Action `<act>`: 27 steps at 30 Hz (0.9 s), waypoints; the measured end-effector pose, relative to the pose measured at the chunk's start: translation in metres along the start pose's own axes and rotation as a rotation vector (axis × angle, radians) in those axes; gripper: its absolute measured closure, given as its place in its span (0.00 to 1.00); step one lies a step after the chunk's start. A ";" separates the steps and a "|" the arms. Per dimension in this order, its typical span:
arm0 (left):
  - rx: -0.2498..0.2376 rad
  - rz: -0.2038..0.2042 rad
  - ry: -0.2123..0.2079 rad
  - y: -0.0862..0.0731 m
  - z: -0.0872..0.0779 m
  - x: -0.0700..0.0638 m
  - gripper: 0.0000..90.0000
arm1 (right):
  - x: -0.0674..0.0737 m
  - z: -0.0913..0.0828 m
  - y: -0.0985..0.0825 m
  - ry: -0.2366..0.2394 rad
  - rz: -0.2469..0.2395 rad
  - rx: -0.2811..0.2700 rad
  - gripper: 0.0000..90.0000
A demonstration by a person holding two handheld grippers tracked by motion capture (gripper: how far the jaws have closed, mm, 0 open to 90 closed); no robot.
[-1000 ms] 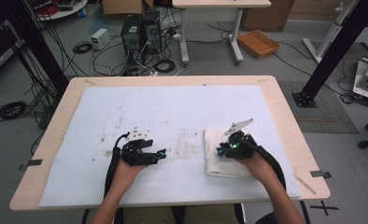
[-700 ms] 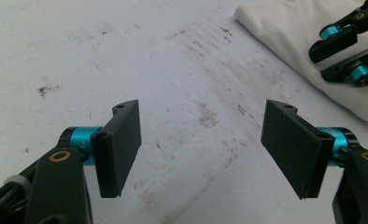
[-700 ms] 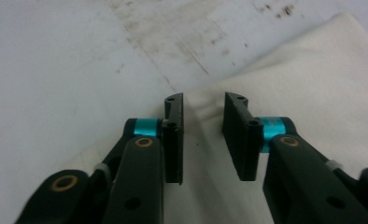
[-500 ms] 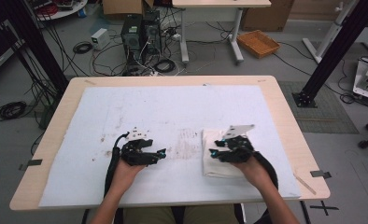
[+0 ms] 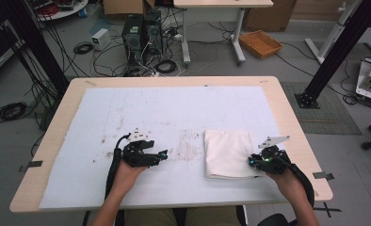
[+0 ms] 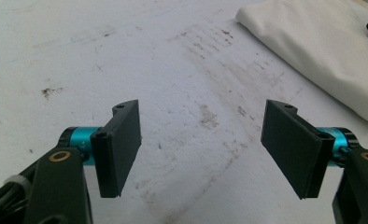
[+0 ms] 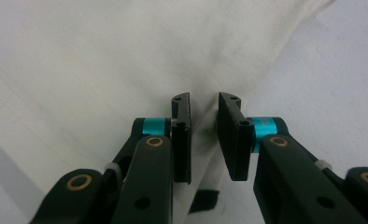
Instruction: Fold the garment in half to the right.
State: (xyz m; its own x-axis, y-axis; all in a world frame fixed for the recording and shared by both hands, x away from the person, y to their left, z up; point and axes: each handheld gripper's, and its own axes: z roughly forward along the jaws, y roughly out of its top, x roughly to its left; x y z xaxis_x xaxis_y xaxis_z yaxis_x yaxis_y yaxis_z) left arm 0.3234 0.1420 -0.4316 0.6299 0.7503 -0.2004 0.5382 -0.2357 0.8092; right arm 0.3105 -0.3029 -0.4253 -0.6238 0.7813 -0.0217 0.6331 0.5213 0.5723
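Observation:
A folded white cloth [image 5: 228, 153] lies flat on the white mat [image 5: 174, 108], right of the middle. My right gripper [image 5: 250, 161] sits at the cloth's near right edge. Seen from the right gripper view, the cloth [image 7: 102, 56] runs in between the jaws. My right gripper [image 7: 204, 100] has just been closing and now pinches the cloth's edge with a narrow gap. My left gripper [image 5: 165, 154] rests on the mat left of the cloth, pointing toward it. In its own view the left gripper [image 6: 201, 109] stands wide open over bare mat, the cloth [image 6: 322, 46] ahead.
Brown stains [image 5: 189, 143] mark the mat between the two grippers. The wooden table [image 5: 174, 81] shows around the mat. Beyond the far edge the floor holds computers, cables and an orange tray [image 5: 260, 43].
My right gripper has moved right, from the middle of the cloth to its right edge. The cloth, bunched before, now lies flat. My left gripper has kept still.

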 end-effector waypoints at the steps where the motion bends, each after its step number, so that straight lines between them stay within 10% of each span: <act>1: -0.002 -0.002 0.000 0.000 0.000 0.000 0.32 | 0.000 -0.001 0.000 -0.002 0.001 0.005 0.82; 4: -0.001 -0.002 0.000 0.000 0.001 0.000 0.32 | -0.003 -0.007 0.002 -0.019 0.012 -0.015 0.69; 9: -0.012 0.005 0.000 0.001 -0.002 0.001 0.32 | -0.011 -0.017 0.011 -0.044 0.046 -0.213 0.41; 13: -0.021 0.014 0.005 0.002 -0.006 0.003 0.32 | -0.017 -0.013 0.022 -0.052 0.062 -0.221 0.26; 27: -0.060 0.015 0.011 0.008 -0.026 0.012 0.32 | -0.018 -0.035 0.017 0.011 0.057 -0.276 0.24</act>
State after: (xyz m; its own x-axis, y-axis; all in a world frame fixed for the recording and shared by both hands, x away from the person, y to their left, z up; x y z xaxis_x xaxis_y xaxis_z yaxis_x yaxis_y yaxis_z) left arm 0.3211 0.1648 -0.4130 0.6312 0.7540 -0.1821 0.4938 -0.2094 0.8440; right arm 0.3161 -0.3200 -0.3864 -0.5964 0.8023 0.0252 0.5198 0.3621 0.7738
